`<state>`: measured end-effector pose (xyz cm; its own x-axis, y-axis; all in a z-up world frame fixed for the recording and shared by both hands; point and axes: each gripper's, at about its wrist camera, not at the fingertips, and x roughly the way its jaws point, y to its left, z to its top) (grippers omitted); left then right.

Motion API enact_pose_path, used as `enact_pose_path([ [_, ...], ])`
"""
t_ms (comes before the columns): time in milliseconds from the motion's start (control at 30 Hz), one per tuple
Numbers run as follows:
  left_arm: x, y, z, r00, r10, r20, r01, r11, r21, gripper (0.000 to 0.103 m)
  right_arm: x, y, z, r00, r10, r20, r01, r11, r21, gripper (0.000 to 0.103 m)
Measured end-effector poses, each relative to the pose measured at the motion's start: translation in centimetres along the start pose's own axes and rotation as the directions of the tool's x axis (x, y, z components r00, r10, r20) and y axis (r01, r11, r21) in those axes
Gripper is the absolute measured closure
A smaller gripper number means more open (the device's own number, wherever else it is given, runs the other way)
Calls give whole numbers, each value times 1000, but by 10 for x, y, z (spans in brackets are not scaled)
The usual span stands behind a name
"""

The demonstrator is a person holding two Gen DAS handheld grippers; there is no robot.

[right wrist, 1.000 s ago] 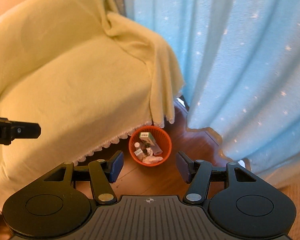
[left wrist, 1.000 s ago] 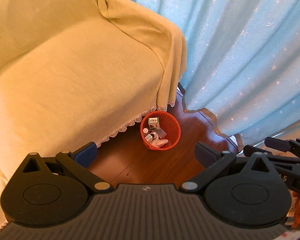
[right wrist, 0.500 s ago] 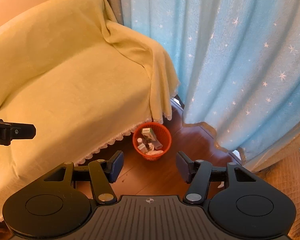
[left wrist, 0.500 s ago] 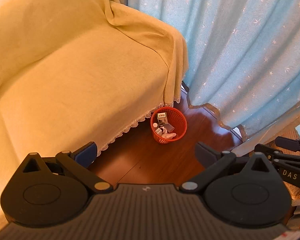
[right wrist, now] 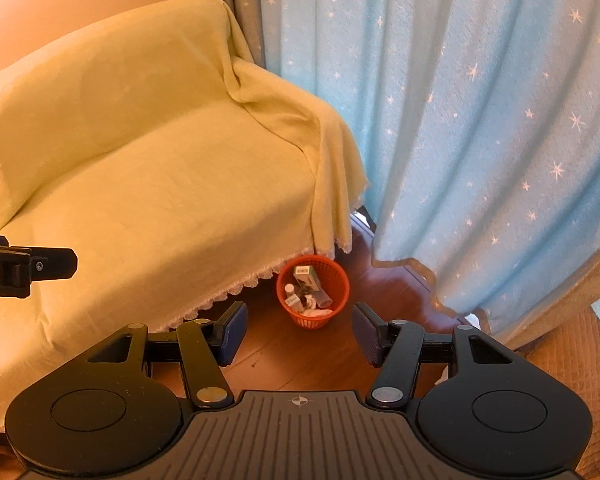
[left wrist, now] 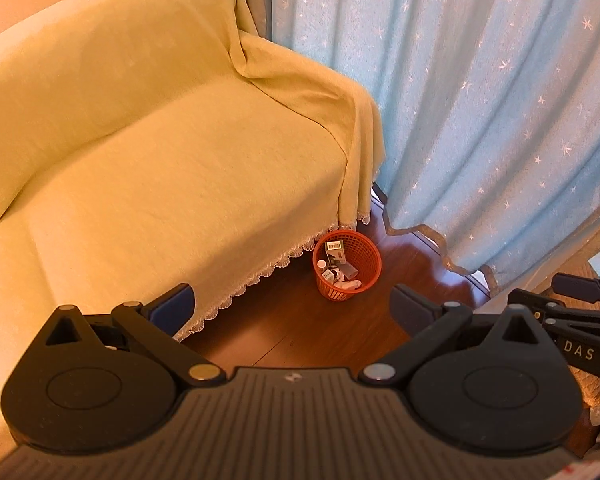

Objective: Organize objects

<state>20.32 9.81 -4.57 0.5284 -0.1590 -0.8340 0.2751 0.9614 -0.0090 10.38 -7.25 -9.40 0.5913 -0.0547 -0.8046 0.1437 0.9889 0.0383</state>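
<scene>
An orange mesh basket [left wrist: 370, 250] [right wrist: 336, 276] stands on the wooden floor by the sofa's front corner, holding several small boxes and a little white bottle. My left gripper [left wrist: 290, 306] hangs high above the floor, open wide with nothing between its fingers. My right gripper [right wrist: 300, 330] is open too, empty, with the basket seen far below between its pads. The right gripper's side [left wrist: 572, 320] shows at the right edge of the left wrist view, and the left gripper's tip [right wrist: 28, 270] at the left edge of the right wrist view.
A sofa under a pale yellow cover [left wrist: 160, 152] [right wrist: 140, 168] fills the left. Light blue star-print curtains [left wrist: 480, 100] [right wrist: 480, 120] hang to the floor on the right. Dark wooden floor [left wrist: 300, 332] lies between. A brown quilted surface [right wrist: 572, 360] sits at the lower right.
Both grippers have risen and pulled back, so the basket looks smaller and more of the sofa back and curtain shows. Jaw openings are unchanged.
</scene>
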Motion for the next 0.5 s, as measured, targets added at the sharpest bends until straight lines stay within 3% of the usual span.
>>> enact_pose_path([
  [500, -18, -23, -2, 1000, 21, -4, -22, 999, -41, 1, -17, -27, 7, 999, 47, -18, -48, 997, -53, 48],
])
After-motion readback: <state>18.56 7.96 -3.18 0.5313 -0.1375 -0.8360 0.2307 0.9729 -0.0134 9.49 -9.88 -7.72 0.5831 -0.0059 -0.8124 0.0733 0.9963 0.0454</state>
